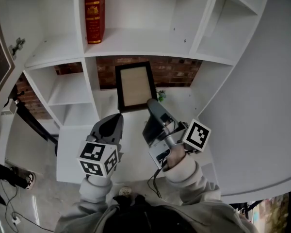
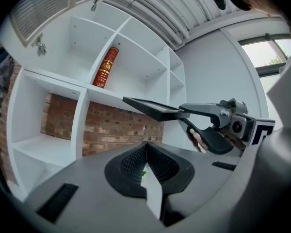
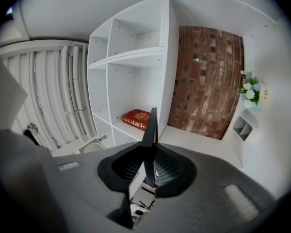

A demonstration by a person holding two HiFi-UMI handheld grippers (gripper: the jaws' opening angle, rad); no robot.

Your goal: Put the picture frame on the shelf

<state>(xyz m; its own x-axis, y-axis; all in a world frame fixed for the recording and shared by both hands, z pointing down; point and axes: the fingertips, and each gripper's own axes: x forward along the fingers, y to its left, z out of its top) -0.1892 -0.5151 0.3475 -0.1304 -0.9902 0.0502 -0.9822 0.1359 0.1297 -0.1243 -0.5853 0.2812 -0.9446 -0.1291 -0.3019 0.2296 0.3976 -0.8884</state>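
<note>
The picture frame (image 1: 135, 85), black with a beige inside, hangs in front of the white shelf unit (image 1: 136, 42), level with its middle compartment. My right gripper (image 1: 153, 104) is shut on the frame's lower right corner. In the right gripper view the frame (image 3: 150, 127) stands edge-on between the jaws of my right gripper (image 3: 150, 152). My left gripper (image 1: 117, 117) hovers just left of and below the frame, shut and holding nothing. From the left gripper view (image 2: 146, 149) the frame (image 2: 153, 108) appears flat and edge-on, with the right gripper (image 2: 186, 113) clamped on its near end.
A red book (image 1: 94, 13) stands on the shelf above the middle compartment. A brick wall (image 1: 169, 71) shows behind the open shelves. A small green plant (image 1: 160, 95) sits on the shelf board right of the frame. A white wall (image 1: 262, 106) runs along the right.
</note>
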